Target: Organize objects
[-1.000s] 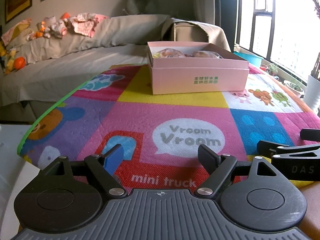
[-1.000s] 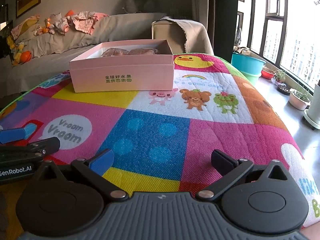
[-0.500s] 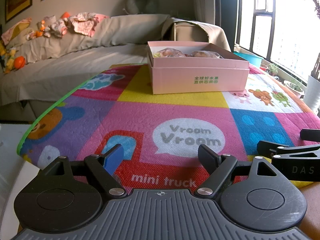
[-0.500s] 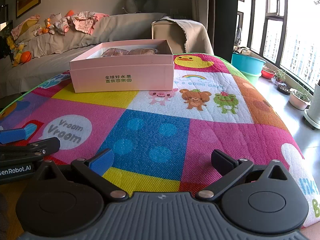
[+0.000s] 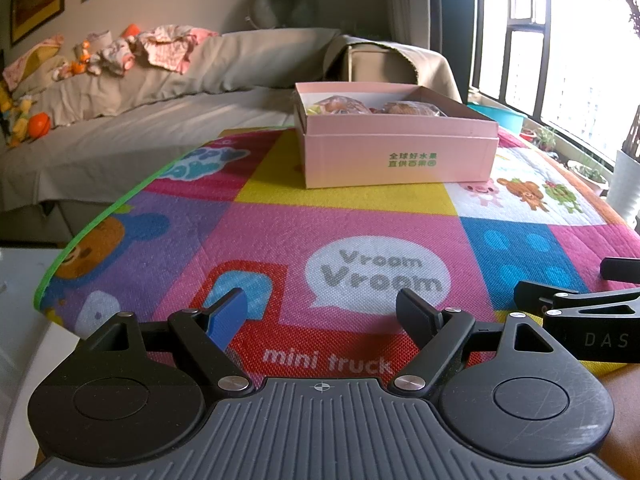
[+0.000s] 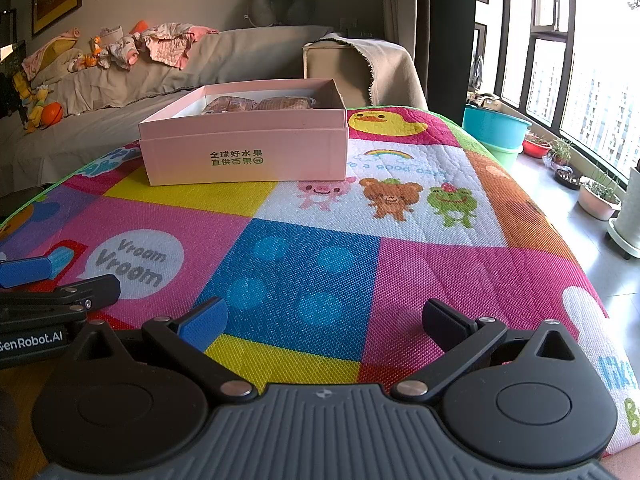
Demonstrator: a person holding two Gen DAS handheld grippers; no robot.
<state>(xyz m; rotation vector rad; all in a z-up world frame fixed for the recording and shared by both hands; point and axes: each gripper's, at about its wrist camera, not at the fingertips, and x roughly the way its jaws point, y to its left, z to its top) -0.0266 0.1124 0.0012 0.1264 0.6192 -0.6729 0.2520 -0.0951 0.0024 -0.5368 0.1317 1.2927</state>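
Pink cardboard forms the open box [image 5: 400,152] that serves as landmark: it sits on the far part of the colourful play mat [image 5: 360,216], with wrapped baked goods [image 5: 340,106] lying inside it, their kind too small to tell. Green print marks the box's near wall. Against the pictures from 1 s and 0.5 s ago, nothing on the mat has shifted; box, packets and both tools hold the same places.

Nearer the camera than the box, the left gripper [image 5: 320,312] hovers low over the mat's "Vroom Vroom" bubble, its 2 fingers spread wide with nothing between them, just as before. To the right of it, also well short of the box, the right gripper [image 6: 324,316] hangs over the blue and pink squares, jaws likewise parted and empty, unchanged.

Behind the box stands a grey-covered sofa [image 6: 120,80] with crumpled clothes [image 6: 164,44] on its back. Right of the box, on the floor by the window, are stacked teal basins [image 6: 494,128].
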